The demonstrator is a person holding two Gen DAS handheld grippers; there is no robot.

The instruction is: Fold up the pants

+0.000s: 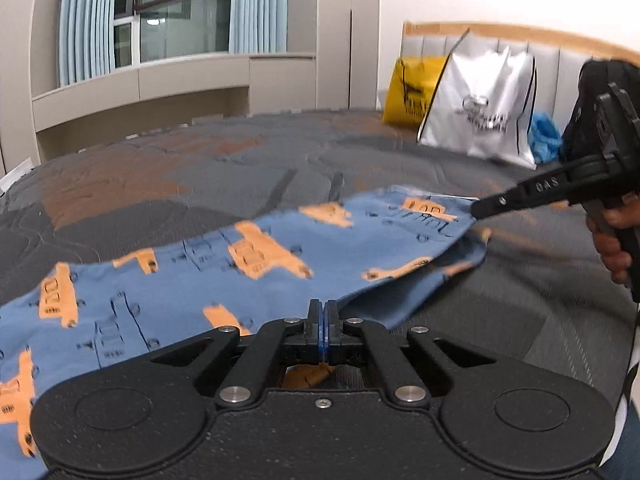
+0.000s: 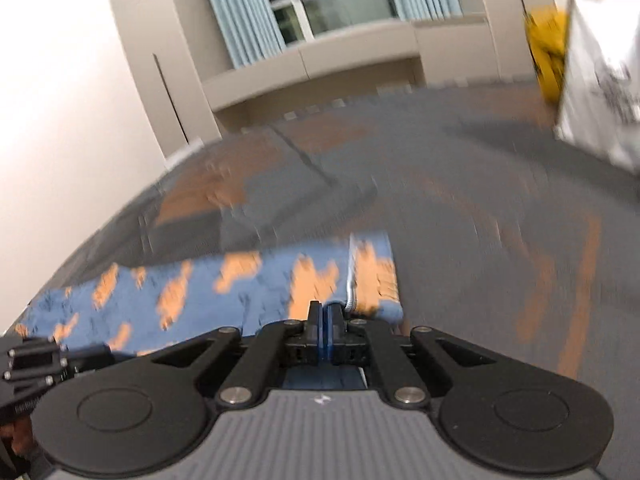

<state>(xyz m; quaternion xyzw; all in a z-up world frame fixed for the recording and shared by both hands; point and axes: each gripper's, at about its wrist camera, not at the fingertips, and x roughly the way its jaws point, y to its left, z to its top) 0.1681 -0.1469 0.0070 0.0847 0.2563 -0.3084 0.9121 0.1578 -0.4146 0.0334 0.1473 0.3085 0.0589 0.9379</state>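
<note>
Both claws are clamped on the blue pants [image 1: 248,264] with orange trucks: left gripper [image 1: 323,312] pinches the near edge, right gripper [image 2: 323,314] the waistband end. They're stretched over a grey-and-orange quilted bed [image 1: 200,168], white tote bag [image 1: 480,108] by the headboard.

Both wrist views skim low, sharing the bed [image 1: 240,168].

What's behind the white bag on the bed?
A yellow bag and the padded headboard show behind the white bag; blue plastic peeks out beside it. The rest is covered.
</note>
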